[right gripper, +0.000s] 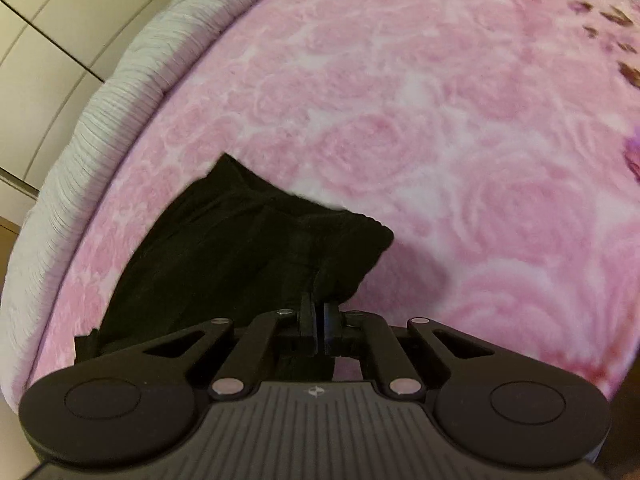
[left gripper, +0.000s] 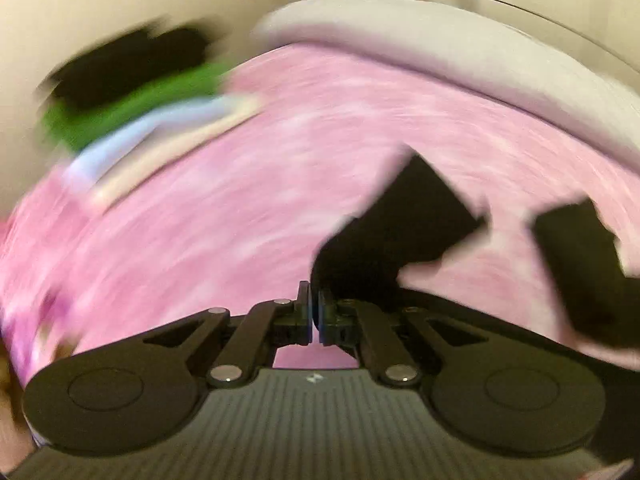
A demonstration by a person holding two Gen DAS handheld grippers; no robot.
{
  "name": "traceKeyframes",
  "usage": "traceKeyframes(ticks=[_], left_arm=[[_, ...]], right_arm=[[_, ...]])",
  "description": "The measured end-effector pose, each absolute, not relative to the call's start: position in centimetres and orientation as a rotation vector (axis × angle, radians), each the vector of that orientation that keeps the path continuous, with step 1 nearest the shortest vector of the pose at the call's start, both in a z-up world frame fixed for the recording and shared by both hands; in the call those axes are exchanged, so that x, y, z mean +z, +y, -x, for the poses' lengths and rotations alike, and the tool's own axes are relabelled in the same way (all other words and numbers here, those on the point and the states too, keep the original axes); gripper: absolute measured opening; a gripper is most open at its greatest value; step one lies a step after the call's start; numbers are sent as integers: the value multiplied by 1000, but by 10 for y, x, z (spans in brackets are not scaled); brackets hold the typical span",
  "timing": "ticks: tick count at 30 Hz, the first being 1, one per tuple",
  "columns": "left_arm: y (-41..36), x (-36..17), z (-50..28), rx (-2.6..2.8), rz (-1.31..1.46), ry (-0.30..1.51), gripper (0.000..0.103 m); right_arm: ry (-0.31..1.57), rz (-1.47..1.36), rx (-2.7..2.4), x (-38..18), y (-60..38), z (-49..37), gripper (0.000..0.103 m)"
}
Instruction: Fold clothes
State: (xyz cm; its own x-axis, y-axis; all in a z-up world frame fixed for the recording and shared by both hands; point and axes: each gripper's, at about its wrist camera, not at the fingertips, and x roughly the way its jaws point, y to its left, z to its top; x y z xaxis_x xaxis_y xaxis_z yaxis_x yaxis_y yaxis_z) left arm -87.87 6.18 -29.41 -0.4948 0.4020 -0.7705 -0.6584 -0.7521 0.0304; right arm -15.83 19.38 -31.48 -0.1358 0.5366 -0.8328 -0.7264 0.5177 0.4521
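- Left wrist view: the picture is smeared with motion blur. The left tool [left gripper: 315,304] points down at a bed covered by a pink blanket [left gripper: 248,184], its jaws drawn together with only a thin slit between them.
- A black garment [left gripper: 416,216] lies on the blanket just right of the jaws and beyond them; whether any of its cloth is pinched there, the blur does not let me tell.
- A second dark shape [left gripper: 580,264] sits further right; too blurred to identify.
- Far left, a stack of folded clothes [left gripper: 132,100] shows black, green, pale blue and cream layers.
- A white ribbed cover [left gripper: 460,52] runs along the far edge of the bed.
- Right wrist view: sharper. The right tool [right gripper: 319,312] is clamped onto a fold of the black garment [right gripper: 240,232], cloth bunched at the fingertips.
- The garment spreads away to the left, on the near-left part of the rose-patterned pink blanket [right gripper: 440,120].
- The white ribbed cover [right gripper: 120,100] borders the blanket's left edge, with pale cabinet panels [right gripper: 48,32] beyond.
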Motion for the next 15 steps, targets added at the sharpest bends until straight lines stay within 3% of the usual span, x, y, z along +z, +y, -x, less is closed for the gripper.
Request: traceKeyframes(ticks=[2, 4, 9, 12, 15], left_arm=[[40, -313, 880, 2244, 1167, 475, 5], [25, -331, 870, 2254, 1283, 548, 18], [15, -336, 836, 2299, 1343, 708, 35], [30, -324, 819, 2257, 1294, 734, 35], [65, -308, 801, 2111, 1206, 675, 37]], right_arm=[[1341, 227, 1056, -325, 185, 159, 1], [1380, 257, 967, -337, 178, 157, 3], [1373, 314, 800, -341, 173, 146, 31], [1249, 394, 833, -321, 185, 149, 45], [1191, 428, 914, -310, 202, 153, 49]])
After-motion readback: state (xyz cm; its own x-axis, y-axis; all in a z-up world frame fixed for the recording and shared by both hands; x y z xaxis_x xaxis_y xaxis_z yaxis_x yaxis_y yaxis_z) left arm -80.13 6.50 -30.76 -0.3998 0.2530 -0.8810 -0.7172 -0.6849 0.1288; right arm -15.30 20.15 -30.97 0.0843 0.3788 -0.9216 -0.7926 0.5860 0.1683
